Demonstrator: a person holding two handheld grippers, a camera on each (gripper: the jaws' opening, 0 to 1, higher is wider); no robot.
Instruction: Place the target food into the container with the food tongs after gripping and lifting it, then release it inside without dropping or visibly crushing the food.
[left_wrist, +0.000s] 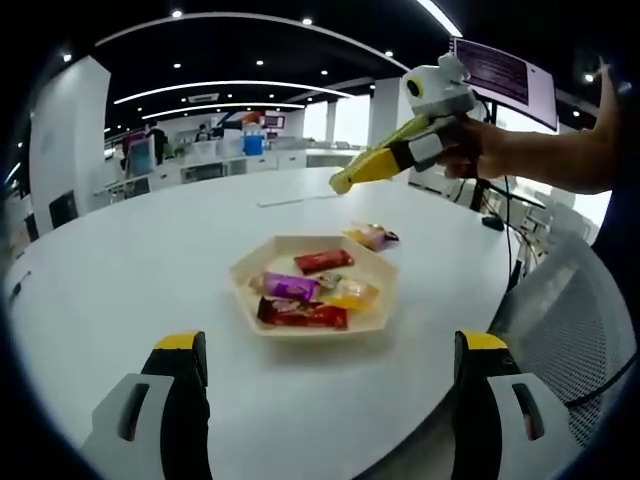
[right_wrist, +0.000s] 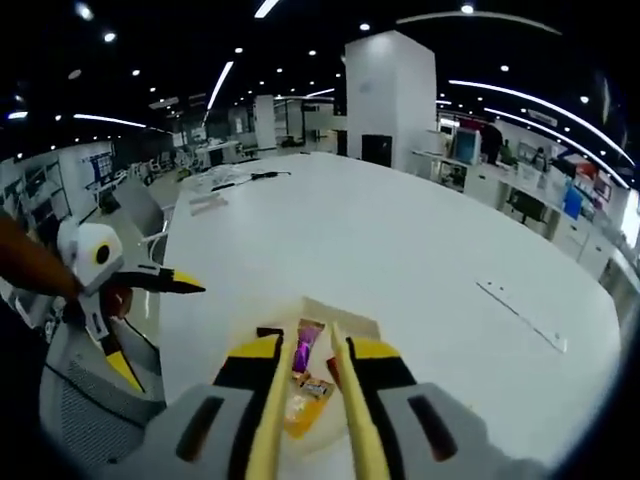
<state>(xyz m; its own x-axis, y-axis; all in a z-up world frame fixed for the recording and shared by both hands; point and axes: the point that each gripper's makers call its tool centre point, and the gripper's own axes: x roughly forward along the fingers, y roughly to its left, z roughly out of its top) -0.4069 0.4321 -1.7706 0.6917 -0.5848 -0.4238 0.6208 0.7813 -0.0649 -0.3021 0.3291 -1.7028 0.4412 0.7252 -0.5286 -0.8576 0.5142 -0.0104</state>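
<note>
A beige hexagonal tray on the white round table holds several wrapped snacks: red, purple, yellow and dark red. One yellow-pink packet lies on the table just behind the tray. My left gripper is open wide at the near side of the tray, nothing between its jaws. A hand holds my right gripper high above the far side, shut on yellow food tongs. From the right gripper, the tong arms stand apart, empty, over the purple snack.
The white table stretches wide to the left and back. A mesh chair stands at its right edge, with a monitor behind it. The open left gripper shows by a chair. A thin strip lies farther out.
</note>
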